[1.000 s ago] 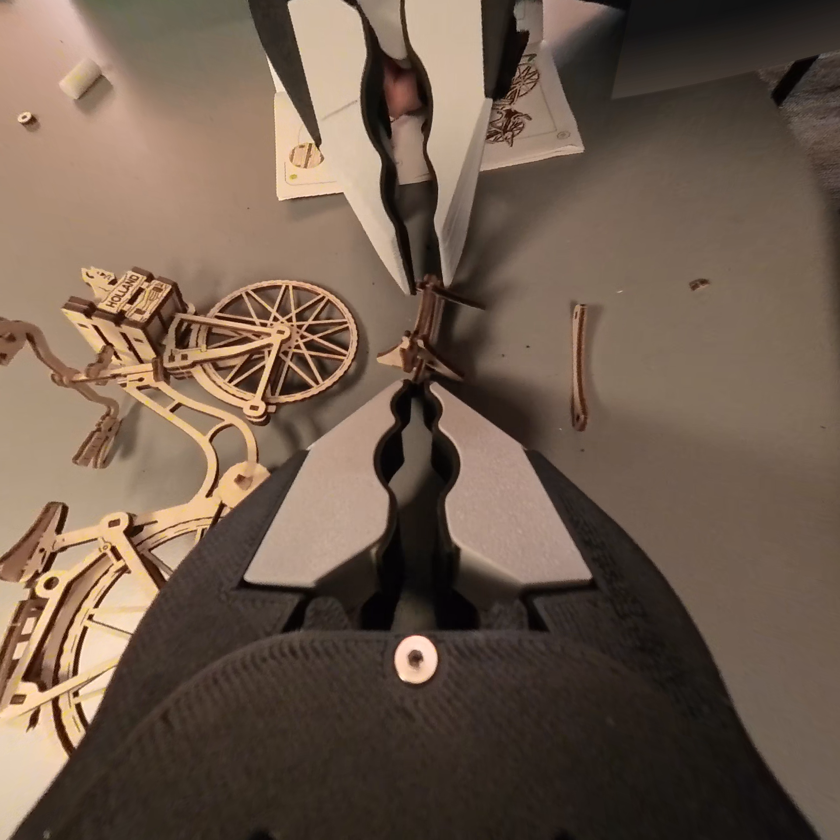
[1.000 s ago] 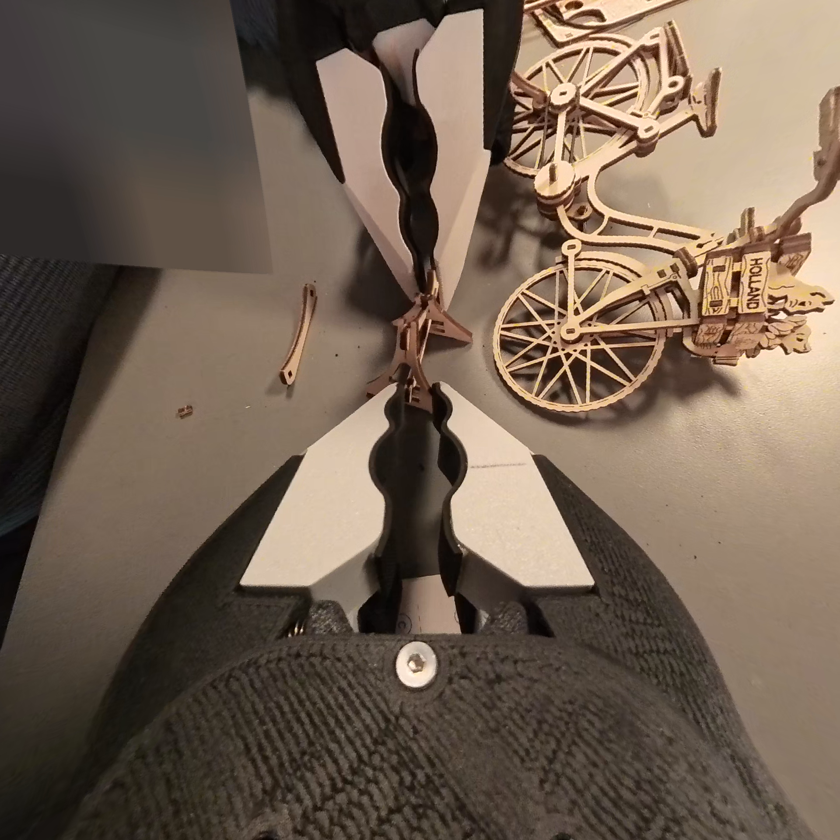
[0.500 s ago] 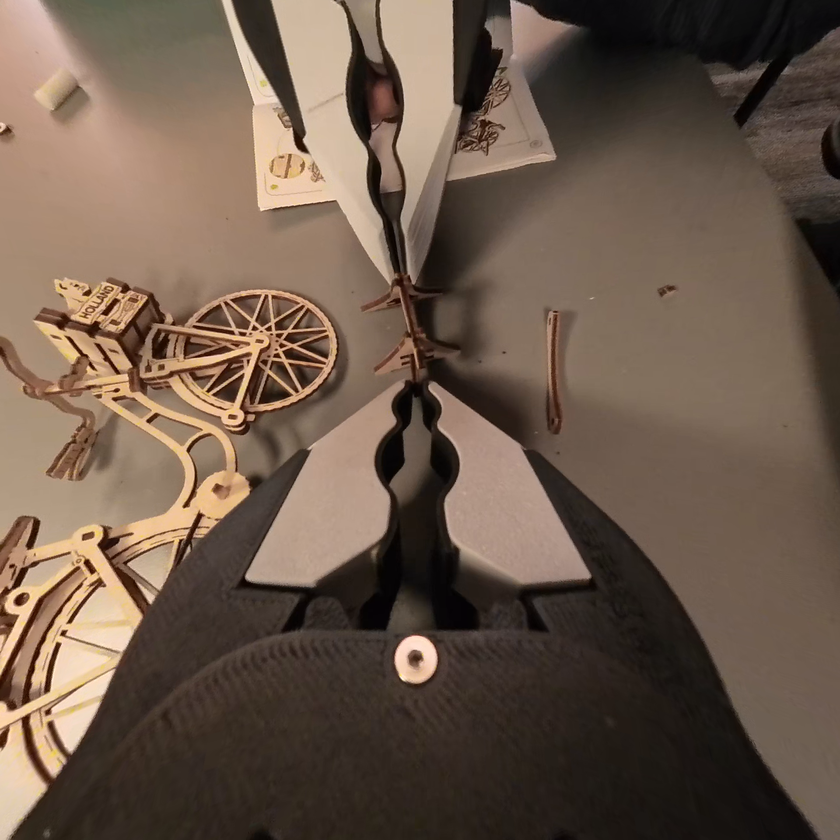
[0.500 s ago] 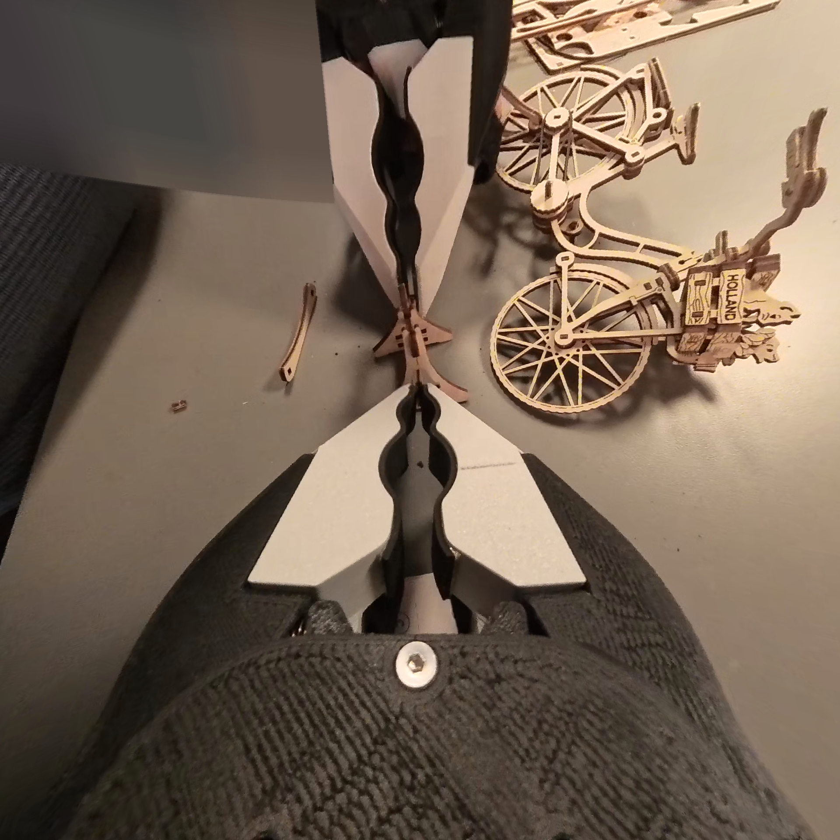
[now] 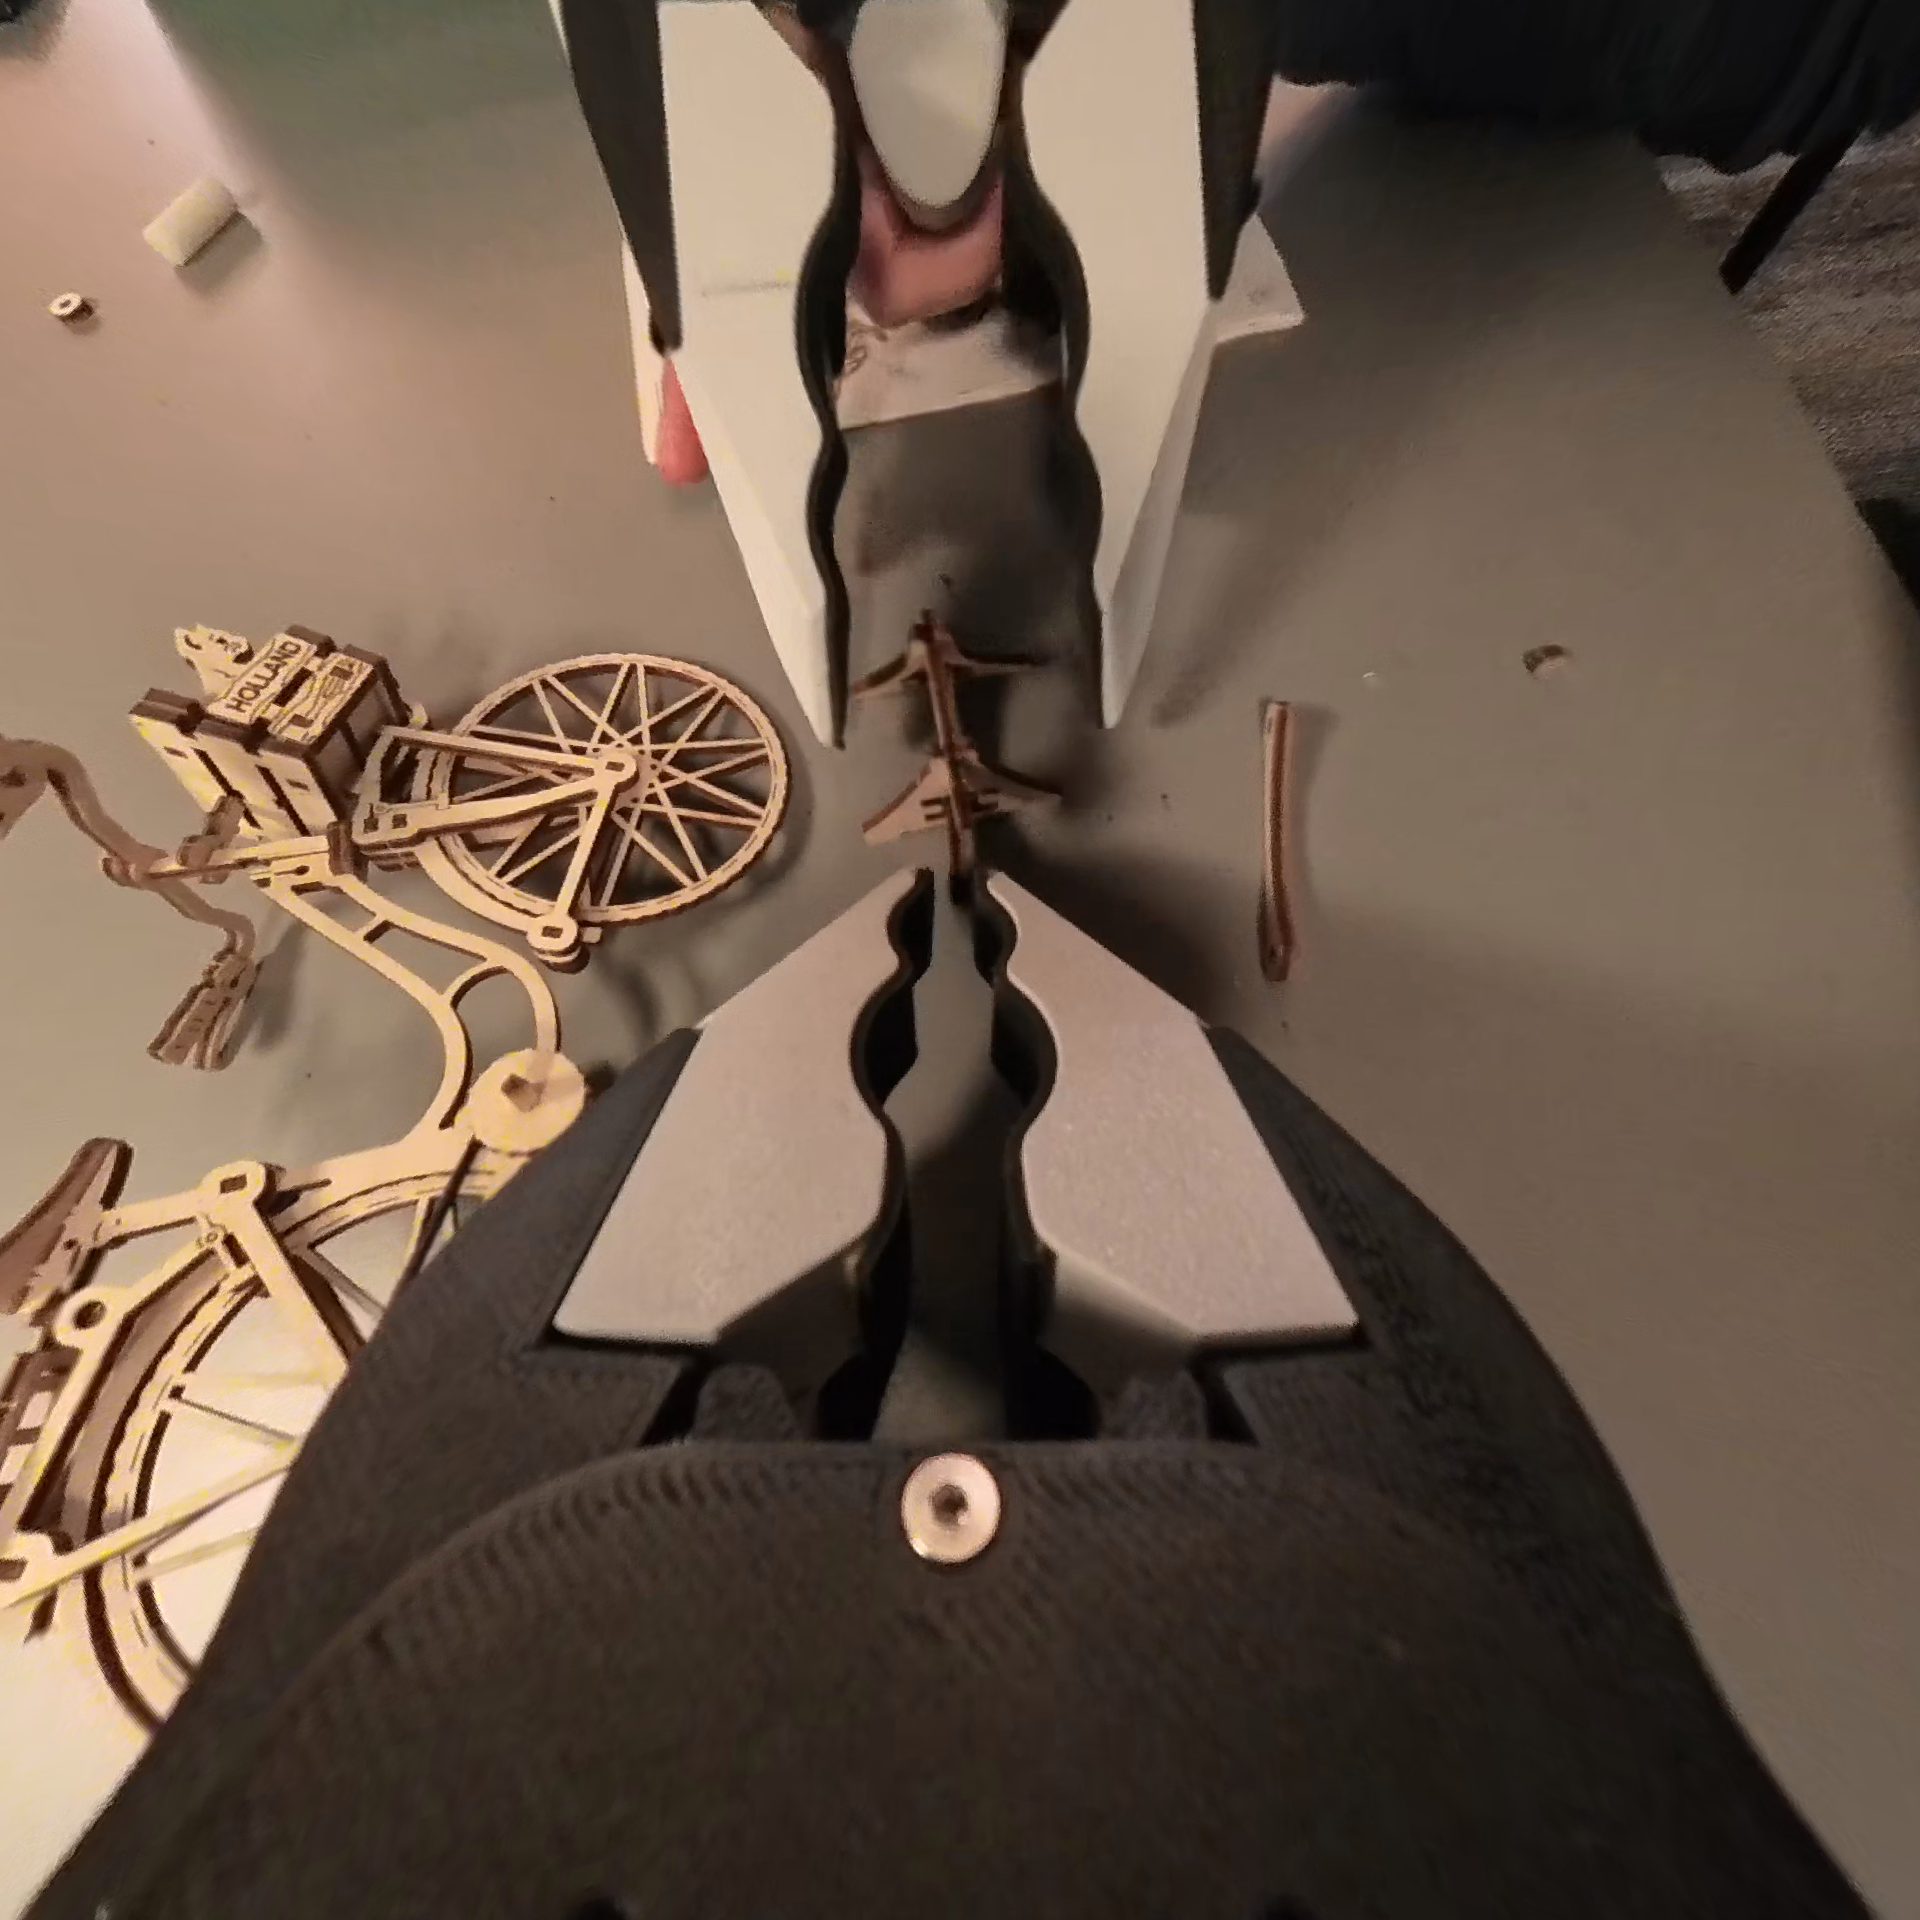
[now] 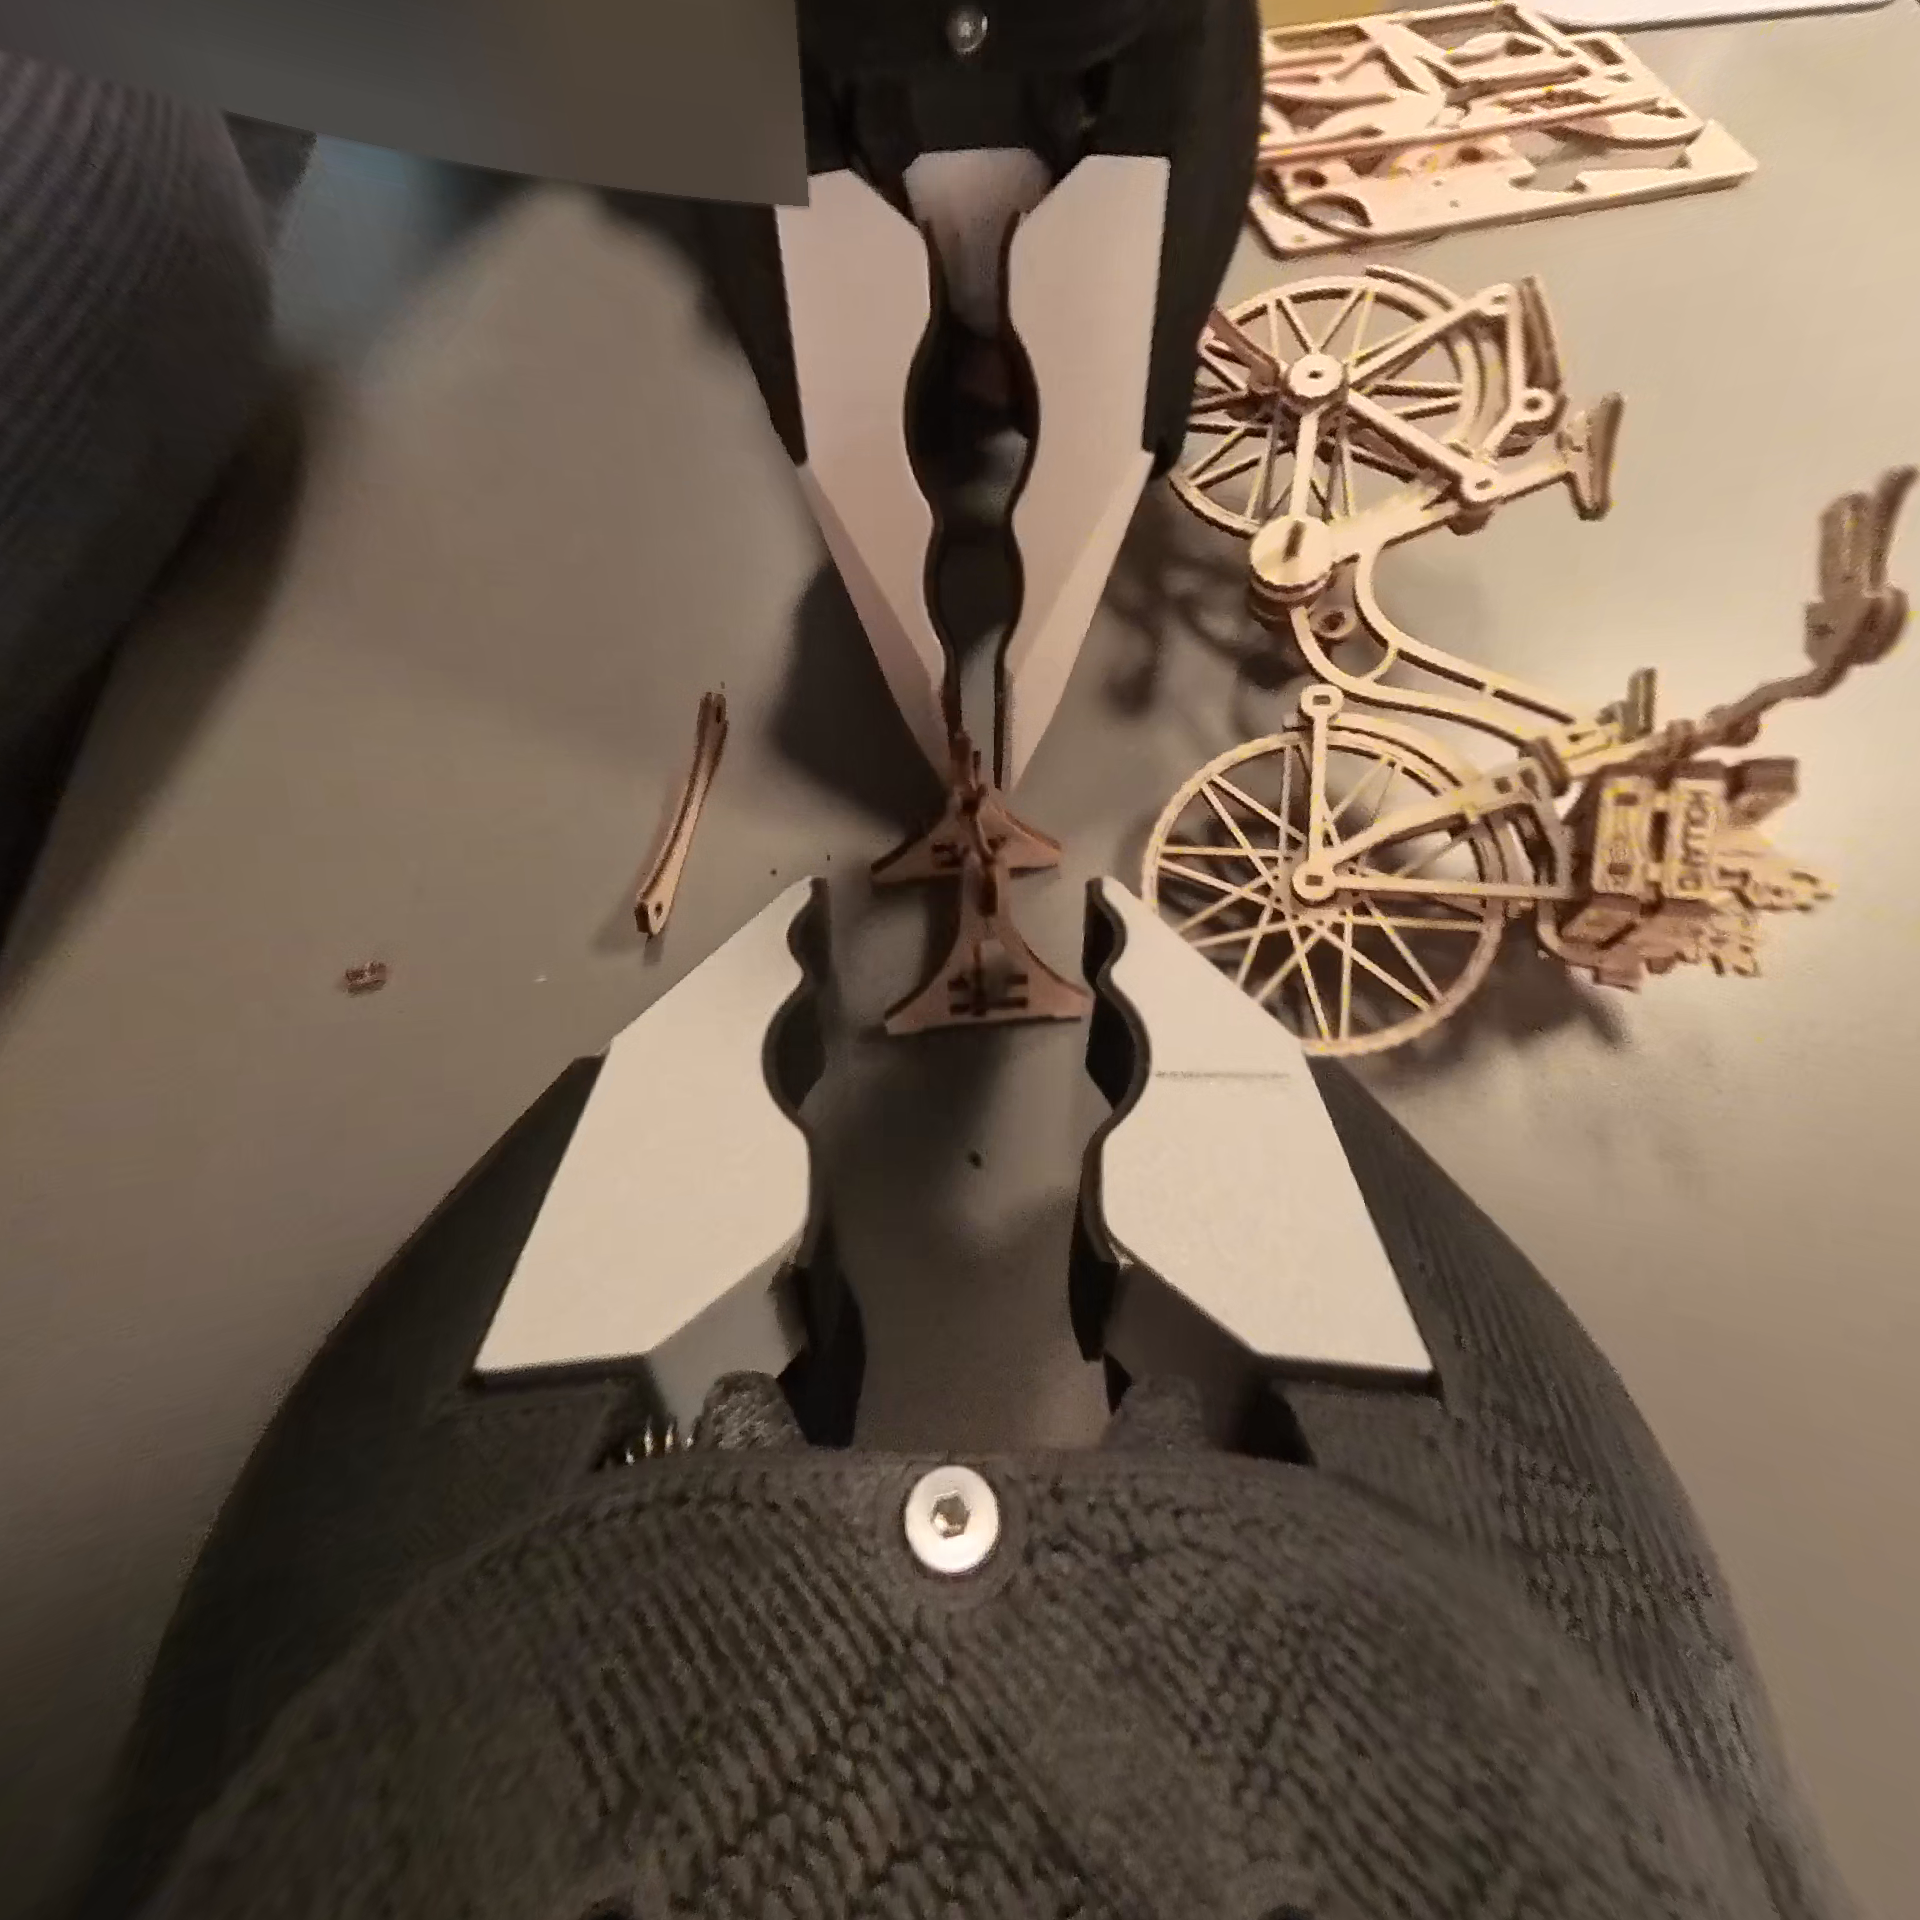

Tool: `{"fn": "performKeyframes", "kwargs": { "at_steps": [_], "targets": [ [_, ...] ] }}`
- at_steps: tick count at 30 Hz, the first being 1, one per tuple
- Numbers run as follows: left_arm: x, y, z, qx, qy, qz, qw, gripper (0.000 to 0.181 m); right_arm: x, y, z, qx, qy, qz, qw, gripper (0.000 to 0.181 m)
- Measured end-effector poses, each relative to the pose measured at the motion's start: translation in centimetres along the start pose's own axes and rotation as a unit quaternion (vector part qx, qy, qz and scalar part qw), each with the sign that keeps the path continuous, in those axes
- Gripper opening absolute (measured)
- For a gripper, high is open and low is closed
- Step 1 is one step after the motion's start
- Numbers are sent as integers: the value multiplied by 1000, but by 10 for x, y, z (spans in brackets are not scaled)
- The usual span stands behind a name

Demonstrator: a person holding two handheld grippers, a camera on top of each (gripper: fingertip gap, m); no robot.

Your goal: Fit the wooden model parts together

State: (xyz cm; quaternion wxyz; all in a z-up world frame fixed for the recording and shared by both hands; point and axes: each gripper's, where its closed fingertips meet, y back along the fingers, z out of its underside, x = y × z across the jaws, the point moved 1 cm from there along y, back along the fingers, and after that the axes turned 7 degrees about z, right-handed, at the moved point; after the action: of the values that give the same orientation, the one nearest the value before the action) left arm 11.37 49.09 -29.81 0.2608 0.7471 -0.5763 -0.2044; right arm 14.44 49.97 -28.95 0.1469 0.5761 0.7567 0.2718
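A small wooden assembly [image 5: 940, 805], two winged pieces on a thin stick, hangs just above the grey table. My left gripper [image 5: 951, 883] is shut on one end of its stick. In the right wrist view the left gripper [image 6: 977, 748] comes in from the top and pinches that end. My right gripper [image 6: 956, 894] is open, its jaws wide on either side of the assembly [image 6: 982, 992] without touching it. In the left wrist view the right gripper [image 5: 966, 722] faces mine, open around the far winged piece.
A wooden bicycle model [image 5: 613, 769] lies left of the assembly, shown at the right in the right wrist view [image 6: 1330, 883]. A loose curved strip [image 5: 1276, 831] lies on the other side. A punched parts sheet [image 6: 1455, 135], a paper sheet [image 5: 1257, 301] and a wood chip [image 5: 1543, 657] lie farther off.
My right gripper has opened and let go of the assembly. My left gripper still holds it by the stick end.
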Motion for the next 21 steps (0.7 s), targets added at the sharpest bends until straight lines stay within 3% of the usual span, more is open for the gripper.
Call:
{"fn": "performKeyframes", "kwargs": {
  "at_steps": [21],
  "targets": [
    [2,1,1,-2,-6,5,1000,3,-2,-16,1,-30,15,-5,999,38]
  ]
}}
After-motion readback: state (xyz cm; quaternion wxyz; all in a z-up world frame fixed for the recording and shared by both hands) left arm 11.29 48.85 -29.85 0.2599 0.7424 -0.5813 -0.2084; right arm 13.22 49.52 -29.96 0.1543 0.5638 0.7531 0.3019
